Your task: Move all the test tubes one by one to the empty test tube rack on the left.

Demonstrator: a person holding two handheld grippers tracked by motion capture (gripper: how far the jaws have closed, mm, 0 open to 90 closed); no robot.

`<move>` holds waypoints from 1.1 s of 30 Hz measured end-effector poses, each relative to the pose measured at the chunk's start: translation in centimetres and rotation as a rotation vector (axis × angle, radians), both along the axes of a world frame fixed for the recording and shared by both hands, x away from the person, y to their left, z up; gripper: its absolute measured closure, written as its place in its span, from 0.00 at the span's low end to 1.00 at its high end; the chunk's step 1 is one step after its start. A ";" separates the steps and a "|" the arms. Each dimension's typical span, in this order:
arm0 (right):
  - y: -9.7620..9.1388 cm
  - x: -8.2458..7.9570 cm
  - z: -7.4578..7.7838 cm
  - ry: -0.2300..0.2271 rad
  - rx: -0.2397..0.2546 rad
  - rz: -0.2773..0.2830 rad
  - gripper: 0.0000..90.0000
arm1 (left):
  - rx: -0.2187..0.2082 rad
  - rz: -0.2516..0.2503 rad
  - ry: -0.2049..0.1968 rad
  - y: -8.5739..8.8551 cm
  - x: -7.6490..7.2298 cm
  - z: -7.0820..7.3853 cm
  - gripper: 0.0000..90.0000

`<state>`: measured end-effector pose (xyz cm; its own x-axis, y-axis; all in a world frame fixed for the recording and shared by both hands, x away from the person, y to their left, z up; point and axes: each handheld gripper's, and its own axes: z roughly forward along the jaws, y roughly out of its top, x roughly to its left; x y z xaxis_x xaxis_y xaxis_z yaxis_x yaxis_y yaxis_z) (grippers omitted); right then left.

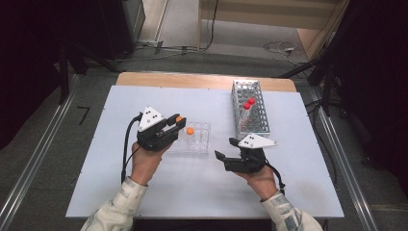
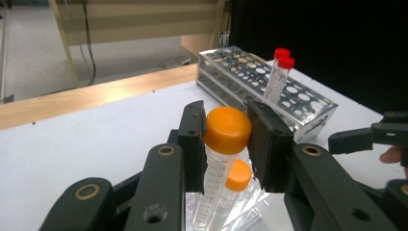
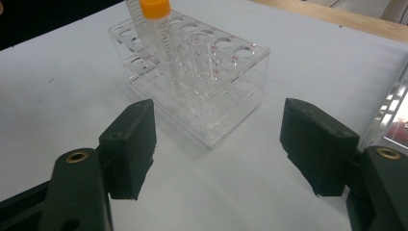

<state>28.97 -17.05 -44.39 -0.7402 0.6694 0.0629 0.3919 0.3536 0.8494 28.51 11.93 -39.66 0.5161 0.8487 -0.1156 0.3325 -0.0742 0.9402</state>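
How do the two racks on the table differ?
The clear rack is see-through plastic and sits by the left gripper; the metal rack is a longer silvery grid at the table's far right. The clear rack holds an orange-capped tube; the metal rack holds two red-capped tubes. Both have rows of round holes.

Bare table [image 1: 144, 192] before clear rack [image 1: 199, 139]

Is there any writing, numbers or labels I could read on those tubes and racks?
Nothing is readable.
Orange-capped tube: printed scale marks, too small to read.
Clear rack: small red markings beside the holes, blurred.
Metal rack and red-capped tubes: no visible text.
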 end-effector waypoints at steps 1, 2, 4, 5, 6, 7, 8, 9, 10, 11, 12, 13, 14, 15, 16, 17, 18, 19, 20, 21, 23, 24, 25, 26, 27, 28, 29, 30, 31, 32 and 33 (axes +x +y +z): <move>0.0 0.0 0.0 0.000 0.000 0.000 0.30 | 0.002 0.003 0.000 -0.1 0.0 -0.1 0.77; 0.0 0.0 0.0 0.000 -0.001 -0.001 0.30 | 0.006 0.004 0.002 -0.2 0.1 -0.3 0.77; 0.0 -0.1 0.0 -0.004 -0.002 0.000 0.30 | 0.012 0.005 0.006 -0.3 0.1 -0.5 0.77; 0.0 -0.1 0.0 -0.005 -0.002 0.000 0.30 | 0.016 0.004 0.008 -0.3 0.1 -0.7 0.77; 0.0 -0.1 0.0 -0.005 -0.002 0.001 0.30 | 0.023 0.006 0.010 -0.4 0.2 -0.8 0.77; 0.0 -0.1 0.0 -0.007 -0.004 0.000 0.30 | 0.024 0.009 0.013 -0.4 0.2 -1.0 0.77; 0.0 -0.1 0.0 -0.008 -0.005 0.001 0.30 | 0.028 0.009 0.019 -0.5 0.2 -1.2 0.77; 0.0 -0.1 0.0 -0.005 -0.003 0.000 0.30 | 0.033 0.012 0.024 -0.5 0.3 -1.5 0.77; 0.0 -0.1 0.0 -0.006 -0.005 0.000 0.30 | 0.033 0.015 0.025 -0.6 0.3 -1.7 0.77; 0.0 -0.1 0.0 -0.006 -0.008 0.001 0.30 | 0.037 0.016 0.031 -0.6 0.4 -1.9 0.77; 0.0 -0.1 0.0 -0.008 -0.009 0.002 0.30 | 0.036 0.018 0.037 -0.6 0.4 -2.1 0.77; 0.0 -0.1 0.0 -0.007 -0.009 0.003 0.30 | 0.039 0.019 0.042 -0.6 0.4 -2.2 0.77; 0.0 -0.1 0.0 -0.005 -0.011 0.004 0.30 | 0.039 0.017 0.046 -0.6 0.4 -2.3 0.76; 0.1 -0.1 0.0 -0.005 -0.014 0.004 0.30 | 0.041 0.016 0.049 -0.6 0.4 -2.4 0.76; 0.1 -0.1 -0.1 -0.006 -0.015 0.003 0.30 | 0.037 0.016 0.052 -0.6 0.4 -2.4 0.75; 0.1 -0.1 -0.1 -0.006 -0.017 0.003 0.30 | 0.034 0.016 0.054 -0.6 0.4 -2.4 0.74; 0.1 -0.1 -0.1 -0.005 -0.017 0.004 0.30 | 0.028 0.017 0.054 -0.5 0.4 -2.4 0.72; 0.1 -0.1 -0.1 -0.005 -0.019 0.004 0.30 | 0.024 0.017 0.056 -0.4 0.4 -2.4 0.72; 0.1 -0.1 -0.1 -0.005 -0.018 0.003 0.30 | 0.020 0.015 0.057 -0.4 0.5 -2.4 0.72; 0.1 -0.1 -0.1 -0.004 -0.018 0.002 0.30 | 0.016 0.016 0.057 -0.4 0.4 -2.4 0.72; 0.1 0.0 -0.1 -0.004 -0.017 0.000 0.30 | 0.014 0.018 0.057 -0.3 0.4 -2.4 0.72; 0.1 0.0 -0.1 -0.004 -0.017 -0.001 0.30 | 0.014 0.019 0.058 -0.3 0.4 -2.4 0.72; 0.1 0.0 -0.1 -0.005 -0.018 -0.002 0.30 | 0.012 0.019 0.059 -0.3 0.4 -2.4 0.72; 0.0 0.0 -0.1 -0.008 -0.018 -0.004 0.30 | 0.010 0.018 0.060 -0.3 0.4 -2.4 0.71; 0.0 0.0 0.0 -0.011 -0.015 -0.010 0.31 | 0.007 0.019 0.061 -0.3 0.4 -2.4 0.70; -0.1 0.0 0.0 -0.013 -0.010 -0.015 0.31 | 0.003 0.019 0.064 -0.3 0.4 -2.4 0.68; -0.2 0.0 0.1 -0.020 -0.008 -0.022 0.31 | -0.001 0.020 0.065 -0.3 0.4 -2.4 0.65; -0.4 0.1 0.2 -0.023 -0.005 -0.033 0.31 | -0.004 0.022 0.061 -0.3 0.4 -2.3 0.63; -0.6 0.2 0.2 -0.027 0.001 -0.049 0.31 | -0.006 0.024 0.062 -0.3 0.4 -2.3 0.59; -0.7 0.3 0.2 -0.031 0.003 -0.057 0.32 | -0.011 0.029 0.063 -0.3 0.4 -2.3 0.56; -1.0 0.5 0.3 -0.034 0.007 -0.077 0.32 | -0.012 0.031 0.065 -0.3 0.4 -2.3 0.53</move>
<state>29.48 -18.02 -44.11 -0.6885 0.7240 0.0430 0.3882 0.3177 0.8651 28.91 11.65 -41.93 0.4805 0.8627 -0.1579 0.3948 -0.0520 0.9173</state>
